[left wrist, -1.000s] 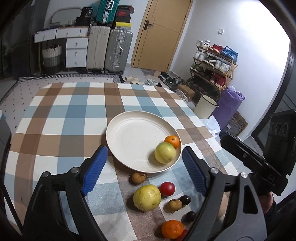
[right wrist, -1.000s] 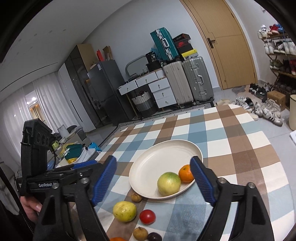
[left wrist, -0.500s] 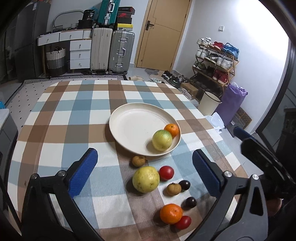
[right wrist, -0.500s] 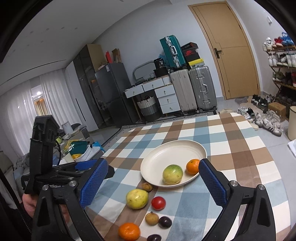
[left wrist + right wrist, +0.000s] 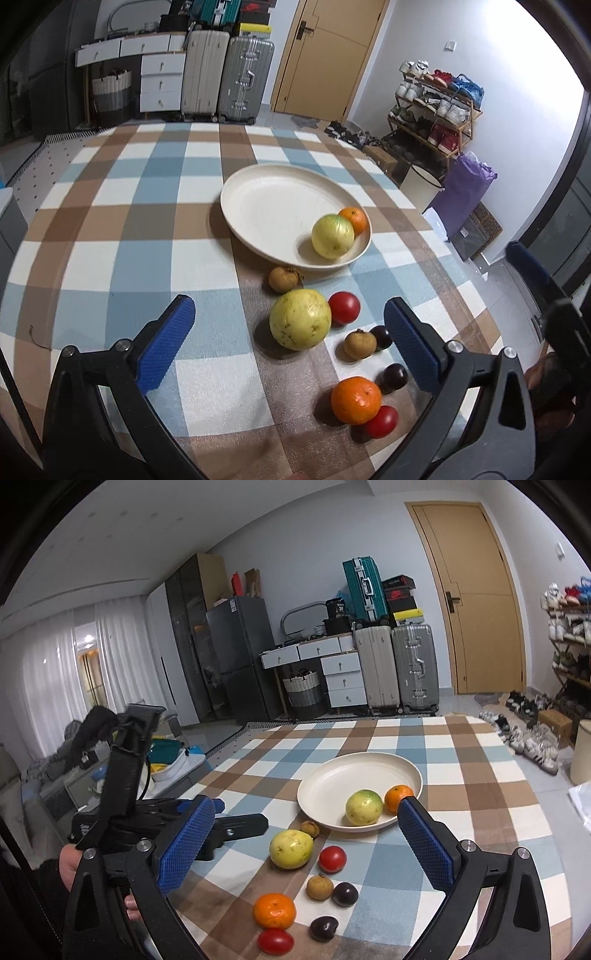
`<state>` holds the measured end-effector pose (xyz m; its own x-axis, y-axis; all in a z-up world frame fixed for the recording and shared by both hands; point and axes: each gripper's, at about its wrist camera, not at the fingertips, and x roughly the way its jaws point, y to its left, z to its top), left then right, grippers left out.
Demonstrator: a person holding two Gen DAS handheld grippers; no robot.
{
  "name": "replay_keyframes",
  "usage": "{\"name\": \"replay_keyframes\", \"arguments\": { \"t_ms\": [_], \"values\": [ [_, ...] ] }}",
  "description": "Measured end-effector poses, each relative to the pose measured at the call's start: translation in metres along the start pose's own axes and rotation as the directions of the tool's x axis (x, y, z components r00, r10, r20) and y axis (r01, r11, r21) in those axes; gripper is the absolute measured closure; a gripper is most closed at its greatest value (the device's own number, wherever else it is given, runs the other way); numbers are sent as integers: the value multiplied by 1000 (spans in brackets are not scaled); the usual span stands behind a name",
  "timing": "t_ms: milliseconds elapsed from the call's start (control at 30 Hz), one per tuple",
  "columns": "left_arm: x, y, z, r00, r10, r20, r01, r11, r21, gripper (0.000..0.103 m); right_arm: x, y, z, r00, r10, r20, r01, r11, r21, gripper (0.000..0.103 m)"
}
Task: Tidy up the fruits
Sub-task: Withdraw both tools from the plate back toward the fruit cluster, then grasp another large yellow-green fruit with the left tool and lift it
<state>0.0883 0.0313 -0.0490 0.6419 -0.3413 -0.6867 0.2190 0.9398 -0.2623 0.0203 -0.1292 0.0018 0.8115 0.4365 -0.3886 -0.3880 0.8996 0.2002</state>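
A cream plate [image 5: 273, 199] [image 5: 332, 786] on the checked table holds a yellow-green guava [image 5: 332, 236] [image 5: 364, 807] and an orange [image 5: 354, 220] [image 5: 398, 798]. In front of it lie a second guava [image 5: 300, 319] [image 5: 291, 848], a brown fruit [image 5: 282, 279], two tomatoes [image 5: 344, 308] [image 5: 382, 421], another brown fruit [image 5: 359, 344], two dark plums [image 5: 382, 336] [image 5: 394, 377] and an orange [image 5: 356, 400] [image 5: 274, 910]. My left gripper [image 5: 290, 341] is open and empty above the loose fruit. My right gripper [image 5: 306, 845] is open and empty, above the same fruit.
The checked tablecloth [image 5: 129, 221] covers a round table. The left gripper's body and hand [image 5: 122, 812] show at the left of the right wrist view. Suitcases [image 5: 225, 74], a door [image 5: 325, 55] and a shoe rack [image 5: 436, 107] stand beyond the table.
Both grippers have drawn back from the plate and risen, so more of the loose fruit now shows. Both stay open and empty. The fruit has not moved.
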Motion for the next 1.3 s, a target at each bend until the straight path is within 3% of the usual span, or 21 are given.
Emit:
{"name": "replay_keyframes", "arguments": {
  "t_ms": [367, 467, 600, 667, 700, 900, 1300],
  "values": [
    [50, 14, -1, 997, -31, -78, 28, 999, -35, 1, 15, -9, -4, 999, -1, -32, 2, 1000, 25, 2],
    [61, 14, -1, 995, -36, -93, 33, 999, -34, 6, 21, -14, -6, 999, -1, -48, 2, 999, 42, 2],
    [75, 15, -2, 989, -74, -130, 69, 997, -42, 28, 26, -21, -7, 998, -4, -62, 8, 998, 64, 2],
    [81, 16, -3, 981, -125, -149, 119, 992, -45, 52, 28, -24, -8, 998, -4, -68, 9, 997, 74, 2],
    [83, 15, -4, 976, -151, -157, 146, 988, -45, 57, 29, -25, -8, 997, -4, -71, 9, 997, 78, 2],
    [89, 17, -4, 963, -212, -167, 206, 977, -57, 57, 34, -29, -10, 996, 7, -86, 1, 996, 94, 2],
    [53, 15, -2, 977, -187, -106, 184, 982, -36, 57, 31, -33, -18, 992, 32, -121, -15, 990, 137, 2]
  ]
}}
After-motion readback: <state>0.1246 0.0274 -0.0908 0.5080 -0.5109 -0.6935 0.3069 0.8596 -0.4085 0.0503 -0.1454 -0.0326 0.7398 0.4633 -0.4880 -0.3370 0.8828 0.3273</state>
